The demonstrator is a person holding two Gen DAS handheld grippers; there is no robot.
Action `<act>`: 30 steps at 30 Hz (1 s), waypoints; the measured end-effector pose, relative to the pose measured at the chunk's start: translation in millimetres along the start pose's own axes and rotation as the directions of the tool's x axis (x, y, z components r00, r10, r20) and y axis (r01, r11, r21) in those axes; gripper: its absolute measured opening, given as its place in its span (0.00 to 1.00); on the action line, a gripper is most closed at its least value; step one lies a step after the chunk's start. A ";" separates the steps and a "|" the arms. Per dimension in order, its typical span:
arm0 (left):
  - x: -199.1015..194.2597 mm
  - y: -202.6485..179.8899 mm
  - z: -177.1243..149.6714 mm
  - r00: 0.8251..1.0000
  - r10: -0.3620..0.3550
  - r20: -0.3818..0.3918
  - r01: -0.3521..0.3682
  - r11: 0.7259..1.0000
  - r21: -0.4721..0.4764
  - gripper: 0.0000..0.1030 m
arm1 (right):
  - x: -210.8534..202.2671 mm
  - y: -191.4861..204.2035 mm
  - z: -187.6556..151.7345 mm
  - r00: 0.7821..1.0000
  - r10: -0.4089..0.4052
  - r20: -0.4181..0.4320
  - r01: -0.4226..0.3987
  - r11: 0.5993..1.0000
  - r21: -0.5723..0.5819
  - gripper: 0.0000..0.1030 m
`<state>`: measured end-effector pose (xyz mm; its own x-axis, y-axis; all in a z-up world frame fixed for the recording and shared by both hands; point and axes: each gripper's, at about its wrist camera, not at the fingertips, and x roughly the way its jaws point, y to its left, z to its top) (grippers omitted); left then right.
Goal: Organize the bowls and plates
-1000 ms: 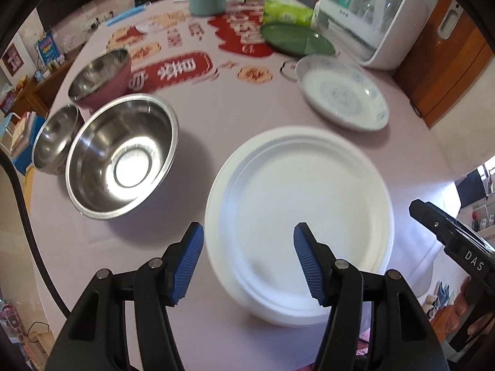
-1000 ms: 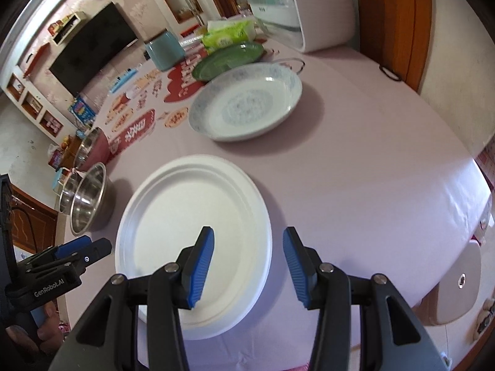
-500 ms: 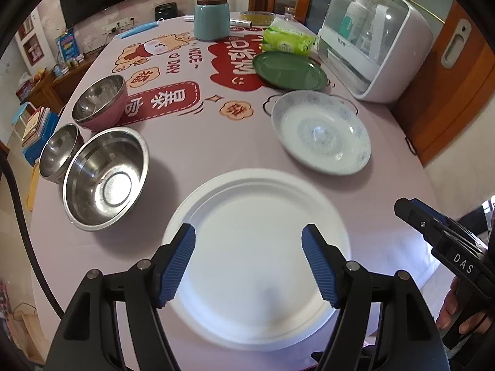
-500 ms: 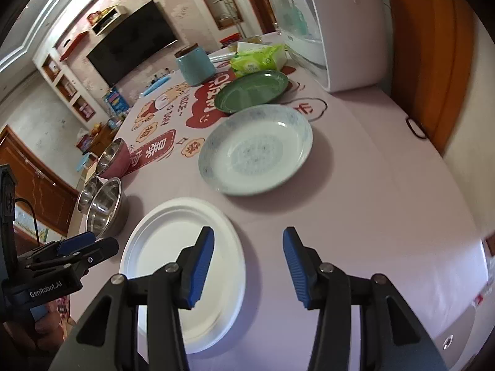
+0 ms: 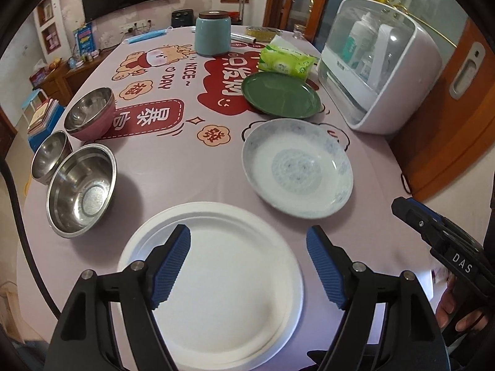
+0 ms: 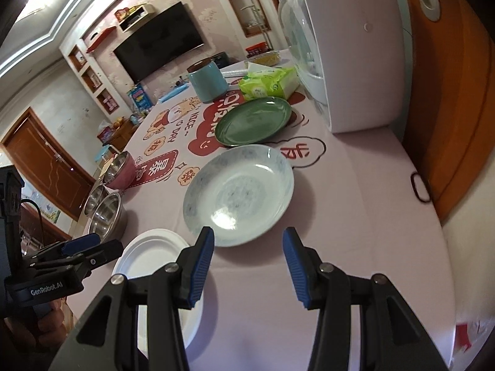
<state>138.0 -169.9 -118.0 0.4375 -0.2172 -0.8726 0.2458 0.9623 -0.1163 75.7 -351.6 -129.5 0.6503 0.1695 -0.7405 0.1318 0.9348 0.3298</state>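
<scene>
Both of our hand-held grippers, left (image 5: 247, 266) just opened wider and right (image 6: 247, 266) half open, pulled back empty from the white plate (image 5: 216, 287) on the tabletop (image 5: 198, 173), so next we should grasp the patterned plate (image 6: 238, 198) by its rim.

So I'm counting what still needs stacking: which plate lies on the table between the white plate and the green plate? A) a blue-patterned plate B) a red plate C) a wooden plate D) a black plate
A: the blue-patterned plate sits between the white plate nearest the camera and the green plate farther back.
</scene>
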 end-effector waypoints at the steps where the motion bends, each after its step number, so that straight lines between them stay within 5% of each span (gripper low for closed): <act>1: 2.2 -2.3 1.6 1.000 0.005 0.005 -0.005 1.000 -0.014 0.76 | 1.4 -3.4 2.7 1.000 0.008 -0.002 -0.008 1.000 -0.008 0.45; 21: 77.0 -12.1 33.9 0.993 0.068 -0.093 -0.076 0.993 -0.088 0.77 | 65.2 -43.9 17.9 0.979 0.160 -0.129 -0.157 0.987 0.032 0.44; 30: 119.5 -11.7 42.9 0.985 0.070 -0.160 -0.085 0.992 -0.092 0.77 | 97.5 -50.1 18.1 0.965 0.182 -0.191 -0.177 0.983 0.043 0.26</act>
<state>224.5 -214.1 -200.5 0.3100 -0.1204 -0.9431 0.1270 0.9883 -0.0844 146.1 -387.6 -207.7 0.5080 0.3930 -0.7665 0.0472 0.8758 0.4804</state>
